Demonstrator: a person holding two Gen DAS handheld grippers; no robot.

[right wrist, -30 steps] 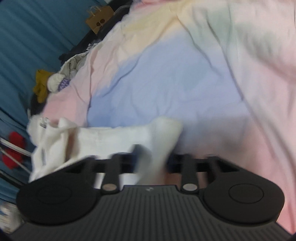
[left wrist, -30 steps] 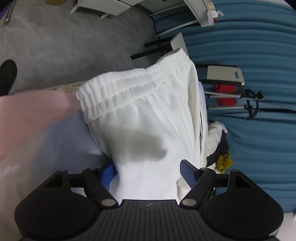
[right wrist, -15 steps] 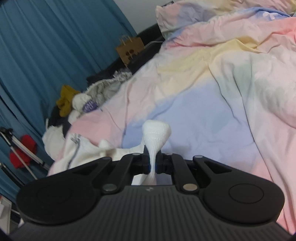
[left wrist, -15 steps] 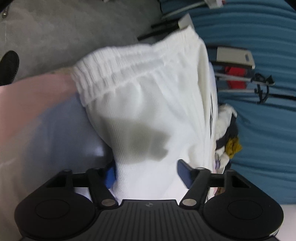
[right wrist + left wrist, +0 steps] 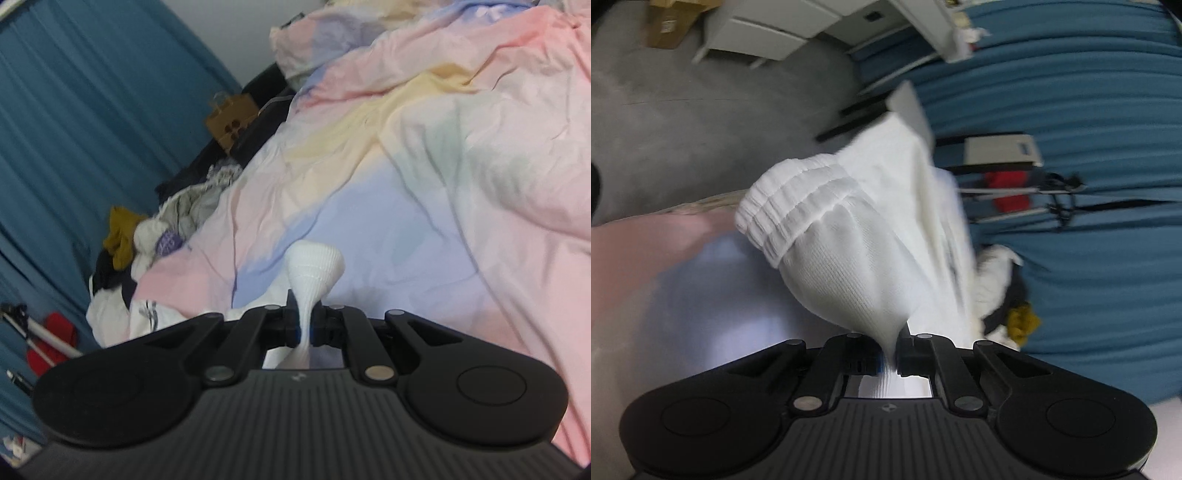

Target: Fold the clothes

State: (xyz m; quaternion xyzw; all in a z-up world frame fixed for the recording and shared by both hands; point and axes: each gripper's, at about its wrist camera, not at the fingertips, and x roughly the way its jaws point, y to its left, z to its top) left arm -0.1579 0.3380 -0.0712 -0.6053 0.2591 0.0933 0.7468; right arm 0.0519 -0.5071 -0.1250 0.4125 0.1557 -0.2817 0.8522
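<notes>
Left gripper point(image 5: 895, 350): just closed; white shorts point(image 5: 857, 251) pinched near the elastic waistband point(image 5: 790, 206).
Right gripper point(image 5: 303, 328): clamped on another bunched part.
Shorts: raised over the pastel bed cover point(image 5: 424, 192).

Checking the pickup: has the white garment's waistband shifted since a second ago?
Yes. The waistband, bunched narrower, lies farther from the grey board.
</notes>
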